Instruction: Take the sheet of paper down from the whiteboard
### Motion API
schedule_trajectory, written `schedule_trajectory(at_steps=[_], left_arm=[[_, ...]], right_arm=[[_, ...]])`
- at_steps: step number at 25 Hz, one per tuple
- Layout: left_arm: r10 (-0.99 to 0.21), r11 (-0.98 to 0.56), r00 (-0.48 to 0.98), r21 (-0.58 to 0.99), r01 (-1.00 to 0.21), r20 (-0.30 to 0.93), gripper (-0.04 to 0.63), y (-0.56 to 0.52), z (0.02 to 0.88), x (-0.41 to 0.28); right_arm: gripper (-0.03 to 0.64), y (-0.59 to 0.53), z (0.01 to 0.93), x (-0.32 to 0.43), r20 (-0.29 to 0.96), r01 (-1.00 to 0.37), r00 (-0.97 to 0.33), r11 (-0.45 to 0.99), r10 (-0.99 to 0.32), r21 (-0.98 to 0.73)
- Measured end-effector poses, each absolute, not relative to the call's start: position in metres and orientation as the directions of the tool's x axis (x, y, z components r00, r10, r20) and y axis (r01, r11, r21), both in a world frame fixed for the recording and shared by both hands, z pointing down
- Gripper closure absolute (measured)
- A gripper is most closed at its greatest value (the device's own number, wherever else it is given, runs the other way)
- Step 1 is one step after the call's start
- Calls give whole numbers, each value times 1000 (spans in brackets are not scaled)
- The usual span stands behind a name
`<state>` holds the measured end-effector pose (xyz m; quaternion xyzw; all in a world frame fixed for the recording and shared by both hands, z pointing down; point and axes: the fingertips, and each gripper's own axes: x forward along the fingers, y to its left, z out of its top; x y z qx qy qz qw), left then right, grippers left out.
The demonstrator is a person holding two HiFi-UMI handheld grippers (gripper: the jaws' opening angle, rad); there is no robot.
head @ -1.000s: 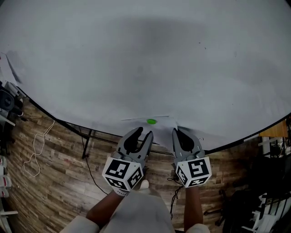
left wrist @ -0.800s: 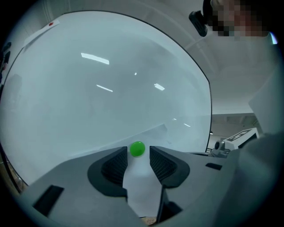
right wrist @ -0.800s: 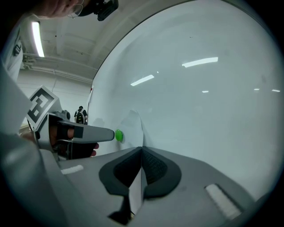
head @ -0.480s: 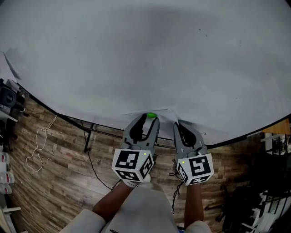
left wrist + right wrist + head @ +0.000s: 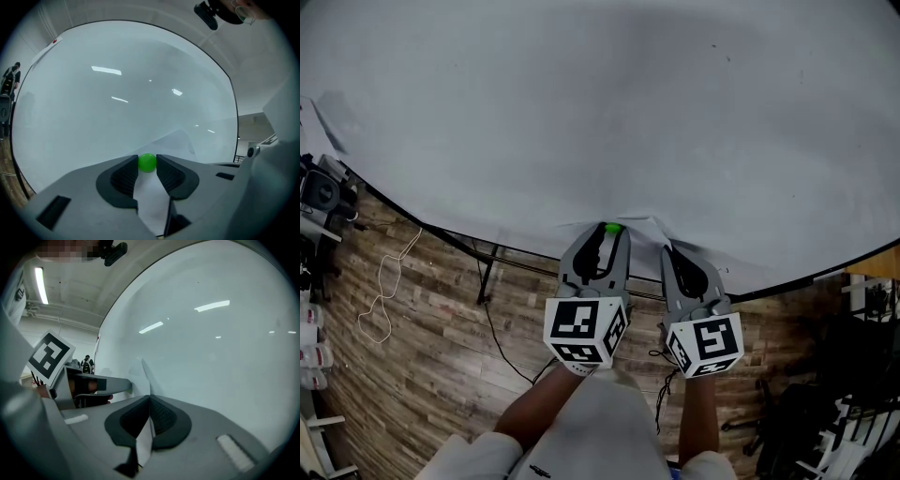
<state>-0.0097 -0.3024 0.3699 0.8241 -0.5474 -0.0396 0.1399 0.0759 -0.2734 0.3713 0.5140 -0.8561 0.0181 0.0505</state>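
The whiteboard (image 5: pixel 600 112) fills the upper head view. A white sheet of paper (image 5: pixel 643 229) hangs near its lower edge under a round green magnet (image 5: pixel 612 227). My left gripper (image 5: pixel 606 234) points level at the board, and its jaws are closing with the green magnet (image 5: pixel 147 162) between them, both pads touching it. The paper (image 5: pixel 151 197) shows behind the left gripper (image 5: pixel 147 158). My right gripper (image 5: pixel 671 253) is shut on the sheet's right edge. In the right gripper view the paper (image 5: pixel 142 445) runs pinched through the right gripper (image 5: pixel 149 400).
The whiteboard's dark stand legs (image 5: pixel 489 272) rest on a wooden plank floor (image 5: pixel 422 375). A white cable (image 5: pixel 382 300) lies on the floor at the left. Equipment (image 5: pixel 321 199) stands at the left edge, and dark furniture (image 5: pixel 853 375) at the right.
My left gripper has moved up and to the right to the board, and its jaws now sit on either side of the green magnet. The right gripper has kept still on the paper.
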Motion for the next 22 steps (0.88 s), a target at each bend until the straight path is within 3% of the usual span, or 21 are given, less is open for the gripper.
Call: schedule_trajectory(at_steps=[22], left_arm=[[-895,-397,437,285,-872,92,474,-275,378,-30]], right_arm=[[607,-258,367,95,68,-918,-397,398,-916,2]])
